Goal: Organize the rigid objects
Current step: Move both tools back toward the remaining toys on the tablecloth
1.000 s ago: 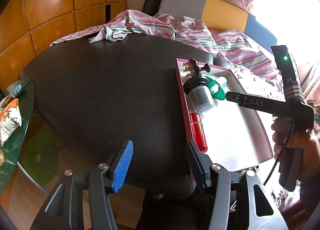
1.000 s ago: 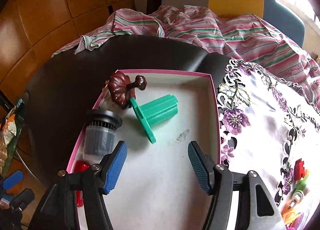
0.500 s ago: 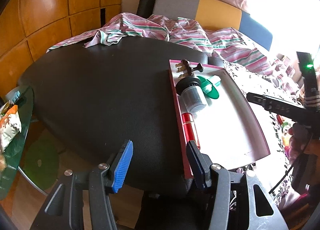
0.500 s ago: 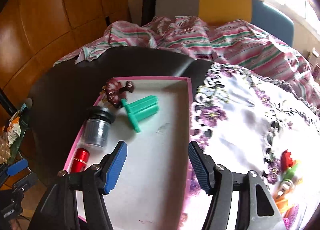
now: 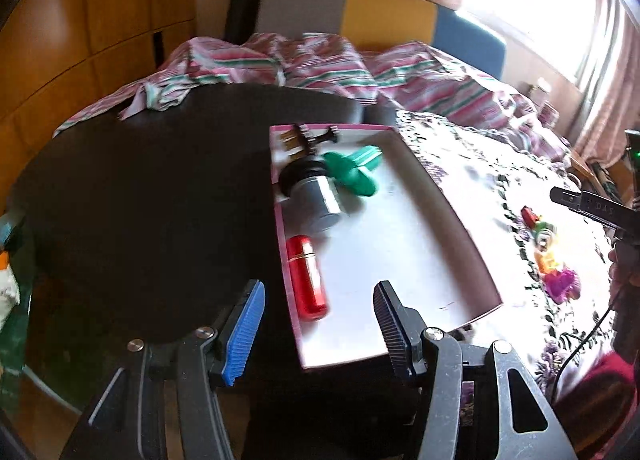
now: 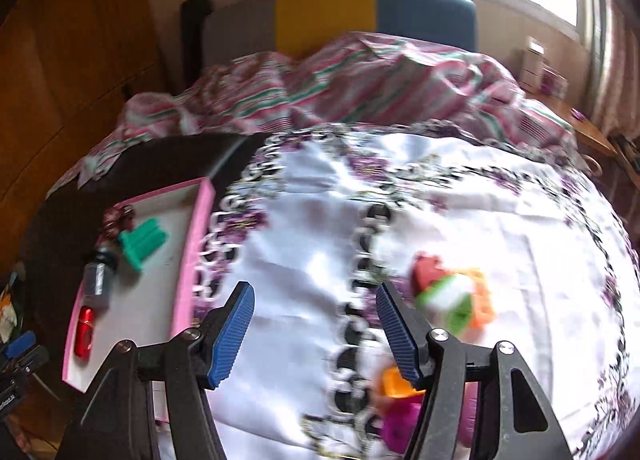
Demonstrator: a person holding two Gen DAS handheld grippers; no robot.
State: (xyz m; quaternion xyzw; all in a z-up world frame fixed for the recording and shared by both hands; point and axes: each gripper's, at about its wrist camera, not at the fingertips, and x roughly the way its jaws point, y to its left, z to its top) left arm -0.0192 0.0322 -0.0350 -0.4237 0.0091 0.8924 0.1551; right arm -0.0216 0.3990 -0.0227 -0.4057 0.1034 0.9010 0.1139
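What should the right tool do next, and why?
Probably slide a little to its right and lower onto the colourful toy pieces on the flowered cloth. The right tool is open and empty, those pieces lie loose outside the pink tray, and the tray already holds other items.

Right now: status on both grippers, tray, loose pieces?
Left gripper open, empty, at tray near edge. Right gripper open, empty, over floral cloth. Small toys loose beside it. Nothing blocking.
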